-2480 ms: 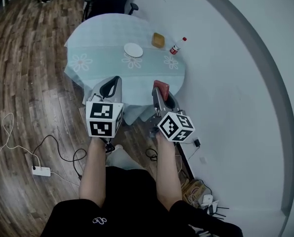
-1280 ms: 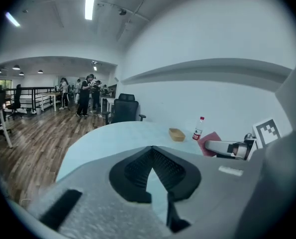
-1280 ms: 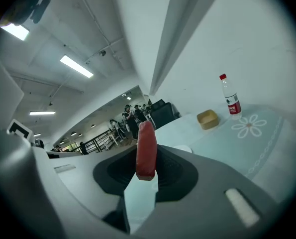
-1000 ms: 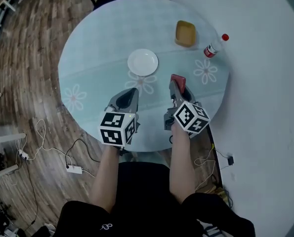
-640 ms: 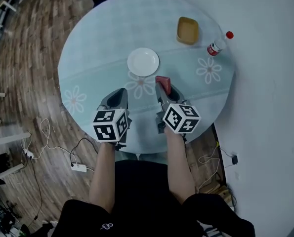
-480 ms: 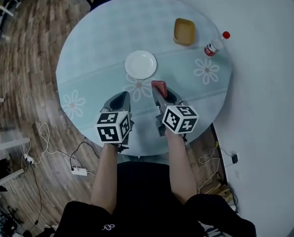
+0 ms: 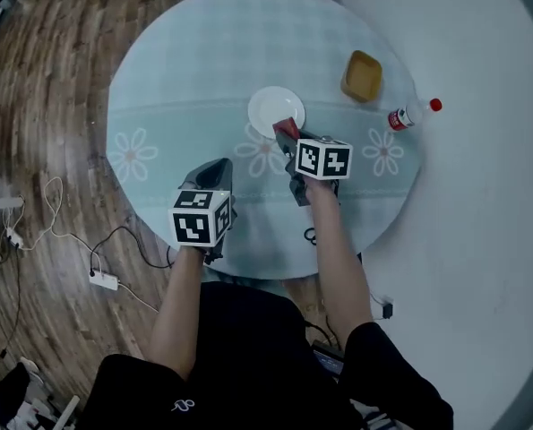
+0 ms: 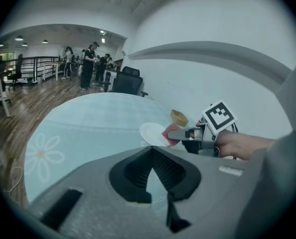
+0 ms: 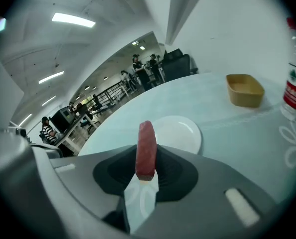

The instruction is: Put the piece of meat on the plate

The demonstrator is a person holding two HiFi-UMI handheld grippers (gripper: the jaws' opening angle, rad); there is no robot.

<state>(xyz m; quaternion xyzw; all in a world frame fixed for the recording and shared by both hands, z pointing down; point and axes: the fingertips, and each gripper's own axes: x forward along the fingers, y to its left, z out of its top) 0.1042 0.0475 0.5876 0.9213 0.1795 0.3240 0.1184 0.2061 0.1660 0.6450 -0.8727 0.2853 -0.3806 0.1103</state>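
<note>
Hiding most of the right hand-held gripper (image 7: 286, 136) in the head view, its marker cube (image 7: 324, 159) is leaving only the jaw tips and the piece of meat (image 7: 288, 130) showing. From there the meat is overlapping the near rim of the white plate (image 7: 270, 107), and whether it is touching the plate is not clear. In the right gripper view the red-capped bottle (image 9: 293, 83) is being cut off by the picture's edge.

The right hand-held gripper (image 9: 145, 177) is clamping the piece of meat (image 9: 146, 148) on edge between partly closed jaws, with the plate (image 9: 182, 132) lying just beyond. The left hand-held gripper (image 7: 218, 167) is hanging over the worktop (image 7: 176, 70) well apart from the plate; in its own view its jaw tips are meeting with nothing between them.

Compared with half a second ago, the meat is now reaching the plate's rim instead of hovering short of it over the cloth. The tan bowl (image 7: 362, 75) is sitting between plate and bottle.
</note>
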